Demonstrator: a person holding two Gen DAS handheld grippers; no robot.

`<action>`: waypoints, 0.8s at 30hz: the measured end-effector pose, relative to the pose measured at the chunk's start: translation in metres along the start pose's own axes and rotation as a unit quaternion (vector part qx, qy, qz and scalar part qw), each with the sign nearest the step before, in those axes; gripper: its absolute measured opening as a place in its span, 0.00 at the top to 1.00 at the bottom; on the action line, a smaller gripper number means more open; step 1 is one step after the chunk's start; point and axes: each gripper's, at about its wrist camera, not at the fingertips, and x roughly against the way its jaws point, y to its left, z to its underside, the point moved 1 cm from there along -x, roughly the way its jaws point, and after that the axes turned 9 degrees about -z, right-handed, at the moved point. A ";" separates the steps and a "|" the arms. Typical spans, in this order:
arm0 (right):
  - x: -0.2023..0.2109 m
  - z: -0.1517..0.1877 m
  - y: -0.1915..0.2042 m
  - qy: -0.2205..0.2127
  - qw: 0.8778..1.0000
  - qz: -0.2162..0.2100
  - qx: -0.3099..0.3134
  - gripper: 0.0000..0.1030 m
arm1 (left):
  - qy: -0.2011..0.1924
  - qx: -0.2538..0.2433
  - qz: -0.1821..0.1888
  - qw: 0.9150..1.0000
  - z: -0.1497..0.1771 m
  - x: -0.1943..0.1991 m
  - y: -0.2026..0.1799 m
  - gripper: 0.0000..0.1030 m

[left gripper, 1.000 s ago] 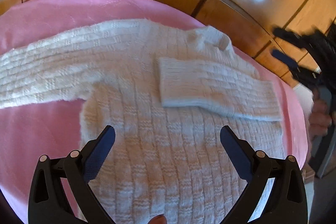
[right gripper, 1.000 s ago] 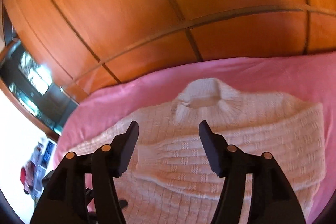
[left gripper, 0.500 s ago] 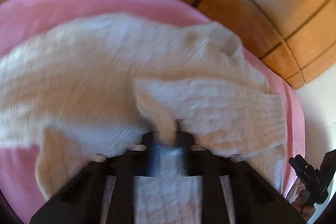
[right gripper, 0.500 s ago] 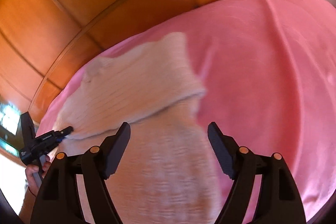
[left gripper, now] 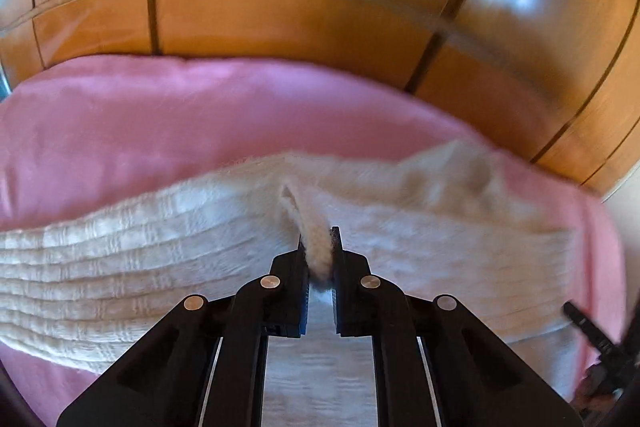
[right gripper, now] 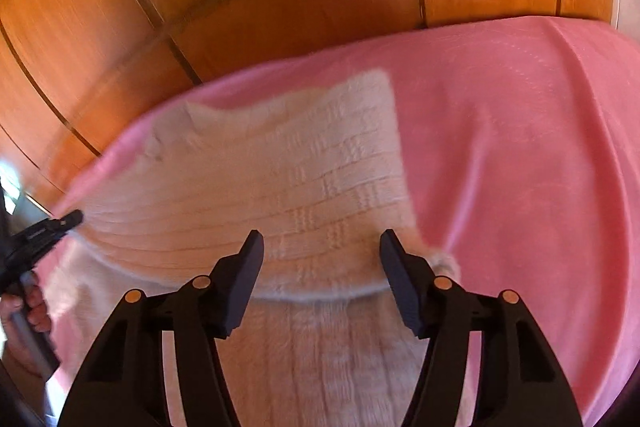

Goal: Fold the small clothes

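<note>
A white knit sweater (left gripper: 140,247) lies flat on a pink blanket (left gripper: 160,115). My left gripper (left gripper: 318,251) is shut on the cuff end of the sleeve (left gripper: 316,247) that is folded across the body, and lifts it a little. The other sleeve stretches out to the left. In the right wrist view the sweater (right gripper: 280,179) lies with its folded sleeve across it. My right gripper (right gripper: 322,267) is open and empty just above the sleeve's lower edge. The left gripper (right gripper: 60,223) shows at that view's left edge.
The pink blanket (right gripper: 520,147) covers the whole surface and extends bare to the right of the sweater. A glossy wooden panelled wall (left gripper: 300,19) stands right behind the far edge. The right gripper's tip (left gripper: 592,331) shows low at the right.
My left gripper has closed on the folded sleeve's cuff and lifted it. My right gripper has swung round to the sweater's right side and come down close over the sleeve.
</note>
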 end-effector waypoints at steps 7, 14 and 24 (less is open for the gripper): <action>-0.027 0.018 0.015 -0.017 0.996 0.075 0.052 0.24 | 0.011 0.006 -0.038 0.999 0.021 -0.014 0.023 0.39; -0.032 0.019 0.018 -0.011 0.996 0.067 0.061 0.02 | 0.016 0.138 0.012 0.990 0.052 0.032 0.128 0.32; -0.033 0.025 0.028 -0.014 0.991 0.100 0.092 0.02 | 0.002 0.398 -0.049 0.916 0.140 0.087 0.349 0.55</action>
